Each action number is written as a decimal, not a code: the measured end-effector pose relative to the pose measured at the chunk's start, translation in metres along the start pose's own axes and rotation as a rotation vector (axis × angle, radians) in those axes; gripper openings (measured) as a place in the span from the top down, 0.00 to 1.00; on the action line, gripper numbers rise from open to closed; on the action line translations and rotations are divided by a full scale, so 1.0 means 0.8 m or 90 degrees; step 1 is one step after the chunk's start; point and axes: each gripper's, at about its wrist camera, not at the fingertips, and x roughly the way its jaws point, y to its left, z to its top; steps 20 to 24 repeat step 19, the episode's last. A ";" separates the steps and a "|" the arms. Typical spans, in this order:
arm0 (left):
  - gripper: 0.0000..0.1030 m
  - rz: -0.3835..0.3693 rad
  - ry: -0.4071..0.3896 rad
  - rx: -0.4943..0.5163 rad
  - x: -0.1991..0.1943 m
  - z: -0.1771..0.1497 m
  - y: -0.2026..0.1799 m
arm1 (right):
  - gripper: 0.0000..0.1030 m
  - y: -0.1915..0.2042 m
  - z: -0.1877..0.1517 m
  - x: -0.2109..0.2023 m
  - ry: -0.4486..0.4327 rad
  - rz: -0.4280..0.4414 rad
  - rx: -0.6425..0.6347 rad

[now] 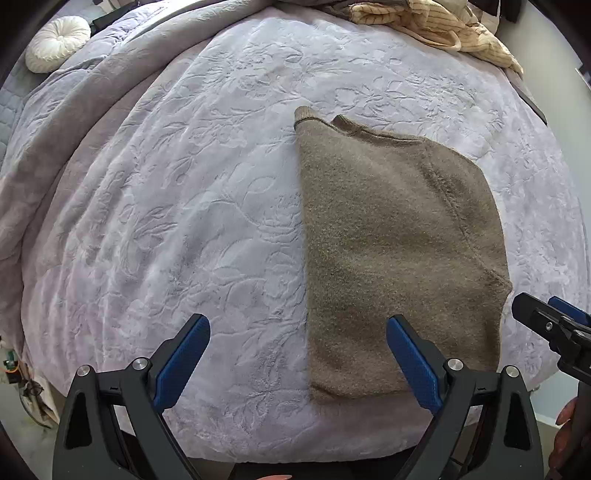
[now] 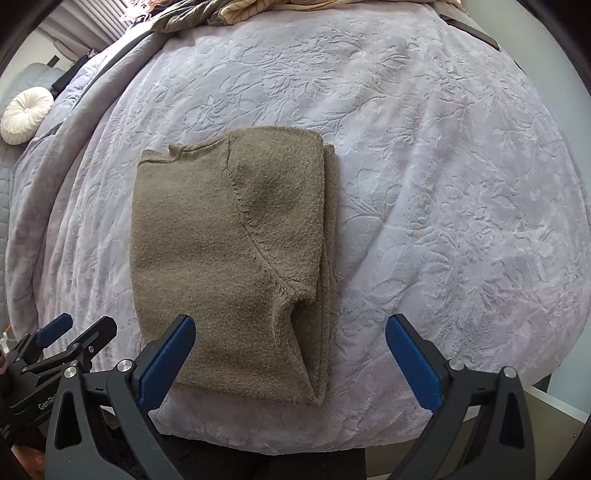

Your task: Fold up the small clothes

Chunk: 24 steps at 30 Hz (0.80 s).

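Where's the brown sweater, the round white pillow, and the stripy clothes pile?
sweater (image 2: 207, 240): right wrist view, middle of the folded top layer.
pillow (image 1: 57, 44): left wrist view, its puckered centre.
striped clothes (image 1: 436, 26): left wrist view, middle of the cream pile at the bed's far edge.

Striped beige clothes (image 1: 436, 29) cut off by top edge

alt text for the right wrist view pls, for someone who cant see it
A folded brown knit sweater lies flat on a lavender floral-embossed blanket, just ahead of the open, empty right gripper. The left gripper shows at the lower left edge, and a round white cushion sits far left.
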 end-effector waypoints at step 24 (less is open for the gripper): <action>0.06 -0.001 -0.001 0.001 0.004 0.004 0.005 | 0.01 0.010 0.002 0.005 0.009 -0.013 -0.007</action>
